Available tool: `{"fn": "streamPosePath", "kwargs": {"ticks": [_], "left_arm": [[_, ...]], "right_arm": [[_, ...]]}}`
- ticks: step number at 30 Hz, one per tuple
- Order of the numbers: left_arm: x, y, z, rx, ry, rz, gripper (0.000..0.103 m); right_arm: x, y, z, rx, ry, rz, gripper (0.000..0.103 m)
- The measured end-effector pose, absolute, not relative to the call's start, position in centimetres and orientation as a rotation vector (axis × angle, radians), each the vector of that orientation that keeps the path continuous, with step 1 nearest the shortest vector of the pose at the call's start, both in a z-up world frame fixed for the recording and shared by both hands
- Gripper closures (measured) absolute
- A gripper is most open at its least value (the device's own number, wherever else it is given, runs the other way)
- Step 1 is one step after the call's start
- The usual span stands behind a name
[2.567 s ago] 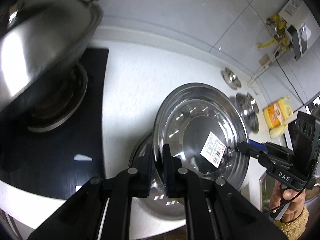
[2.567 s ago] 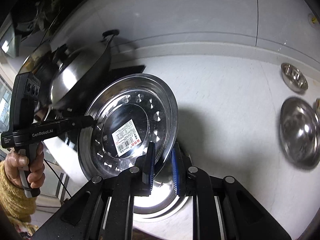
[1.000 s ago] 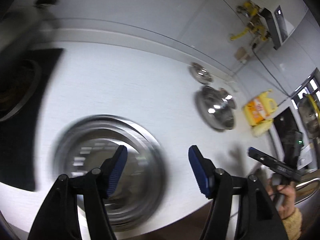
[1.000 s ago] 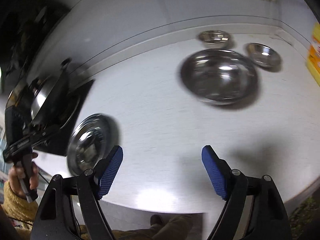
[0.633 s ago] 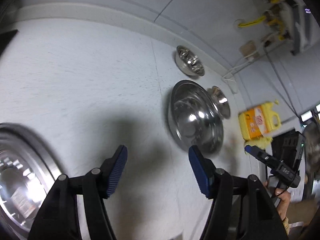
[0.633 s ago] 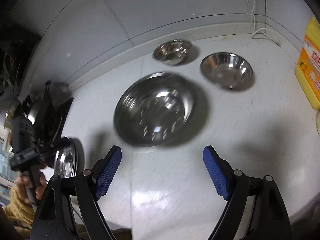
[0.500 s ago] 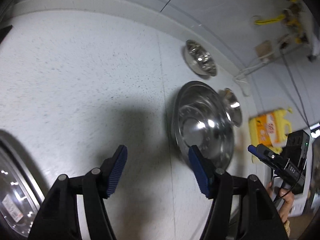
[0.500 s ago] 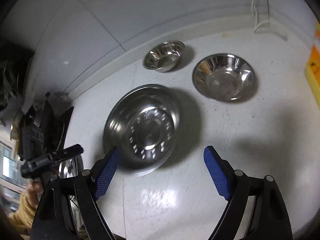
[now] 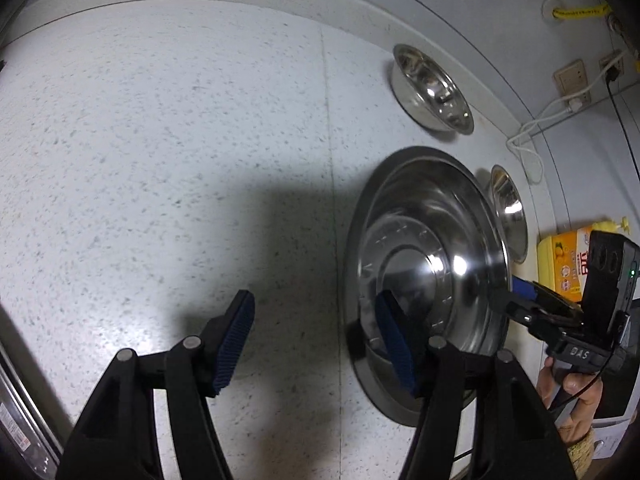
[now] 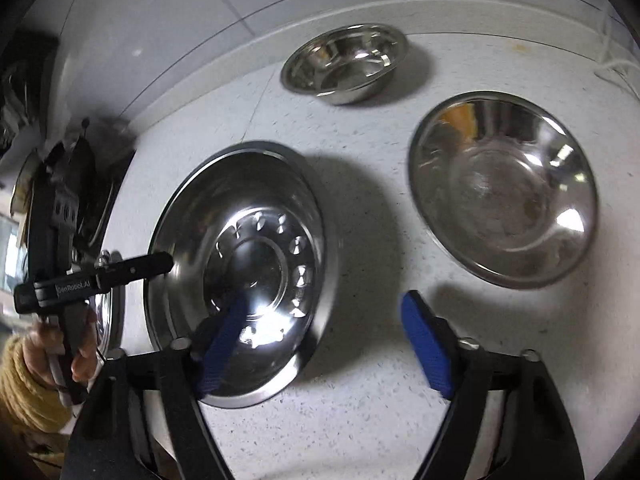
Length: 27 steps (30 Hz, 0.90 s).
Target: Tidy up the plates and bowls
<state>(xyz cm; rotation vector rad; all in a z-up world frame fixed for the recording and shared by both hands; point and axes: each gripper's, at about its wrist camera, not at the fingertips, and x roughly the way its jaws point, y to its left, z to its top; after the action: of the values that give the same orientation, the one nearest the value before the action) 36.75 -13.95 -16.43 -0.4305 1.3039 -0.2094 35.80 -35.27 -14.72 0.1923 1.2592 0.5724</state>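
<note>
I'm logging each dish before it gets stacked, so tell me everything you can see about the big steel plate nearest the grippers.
The big steel plate is a round, shiny, stainless-looking dish with a raised rim, a sloping wall, a ring of small dimples and a flat centre. It lies upright and empty on the speckled white counter, apart from the two smaller bowls behind it. One finger of the left hand-held gripper and one of the right hand-held gripper reach over its rim from opposite sides; neither clamps it.

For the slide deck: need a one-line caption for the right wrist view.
Right gripper, closing but still open, straddles the steel plate rim on the counter; two bowls behind.
</note>
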Motion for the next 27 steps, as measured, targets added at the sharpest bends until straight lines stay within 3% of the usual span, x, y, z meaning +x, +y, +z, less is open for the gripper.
{"fn": "streamPosePath", "kwargs": {"ticks": [2,3,7,8,17,27], "left_arm": [[36.8,-14.2,-16.6,-0.444,1.308,-0.224,0.051],[37.0,-14.5,-16.7,-0.45,1.314,-0.245,0.06],[37.0,-15.5,-17.1,-0.45,1.334,-0.285,0.088],[36.9,-15.7,-17.4,-0.464,1.346,-0.299,0.09],[35.3,-15.5,-15.7,-0.471,1.299,-0.331,0.091],[27.4,-10.3,-11.5,-0.52,1.237,-0.352,0.092]], "right_arm": [[35.9,-34.8,-15.0,0.182,1.261,0.591,0.052],[36.0,-34.7,-15.2,0.174,1.265,0.594,0.062],[35.8,-34.6,-15.7,0.177,1.273,0.601,0.081],[35.6,-34.7,-15.7,0.178,1.273,0.597,0.084],[34.3,-34.6,-14.6,0.169,1.236,0.547,0.089],[28.2,-31.0,-9.3,0.134,1.181,0.567,0.089]]}}
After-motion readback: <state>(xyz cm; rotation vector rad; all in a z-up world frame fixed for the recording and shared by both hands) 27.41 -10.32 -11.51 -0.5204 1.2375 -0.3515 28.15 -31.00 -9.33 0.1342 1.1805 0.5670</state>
